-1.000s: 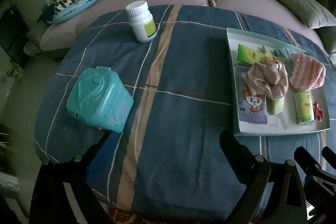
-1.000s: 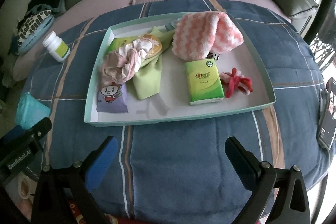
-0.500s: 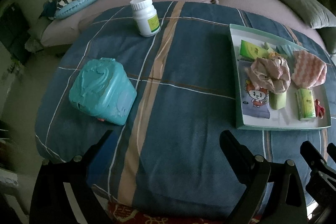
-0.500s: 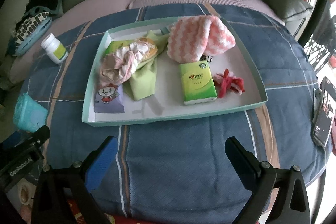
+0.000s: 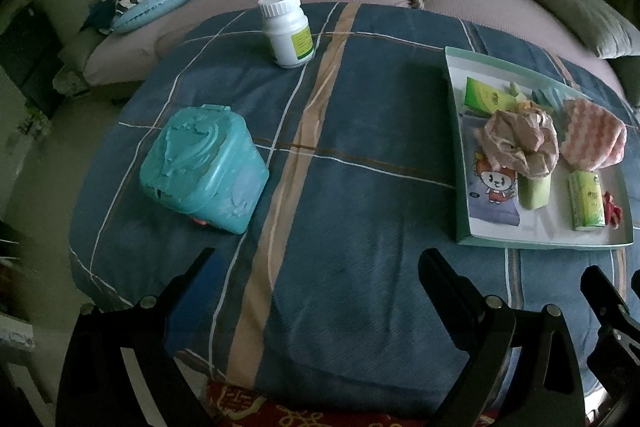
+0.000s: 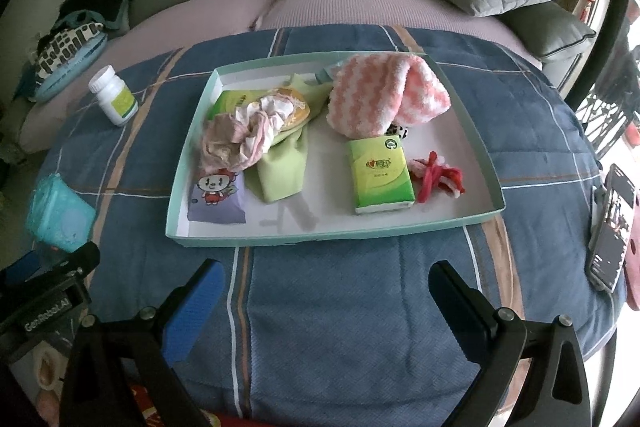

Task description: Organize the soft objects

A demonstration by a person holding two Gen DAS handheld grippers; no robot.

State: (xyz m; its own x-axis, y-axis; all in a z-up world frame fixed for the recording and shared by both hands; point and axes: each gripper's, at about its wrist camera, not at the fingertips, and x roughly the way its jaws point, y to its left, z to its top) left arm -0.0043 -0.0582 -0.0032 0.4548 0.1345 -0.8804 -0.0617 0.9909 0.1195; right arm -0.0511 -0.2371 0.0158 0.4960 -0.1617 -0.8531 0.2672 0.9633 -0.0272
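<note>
- Shallow rectangular tray (image 6: 486,155), teal rim and white floor, sits on a blue plaid quilted cloth (image 6: 340,307).
- Inside it: a fluffy pink-and-white sock (image 6: 384,95) at the far side, crumpled pink fabric (image 6: 236,139) over a lime cloth (image 6: 280,171), a glossy green tissue pack (image 6: 380,175), a purple cartoon pack (image 6: 218,199), and red yarn-like scraps (image 6: 436,179) — possibly a hair tie.
- Left of the tray — a moulded teal plastic box (image 5: 200,171) and a white pill bottle (image 5: 286,27).
- Left gripper (image 5: 316,279) and right gripper (image 6: 324,287) both spread wide, holding nothing, near the cloth's edge.
</note>
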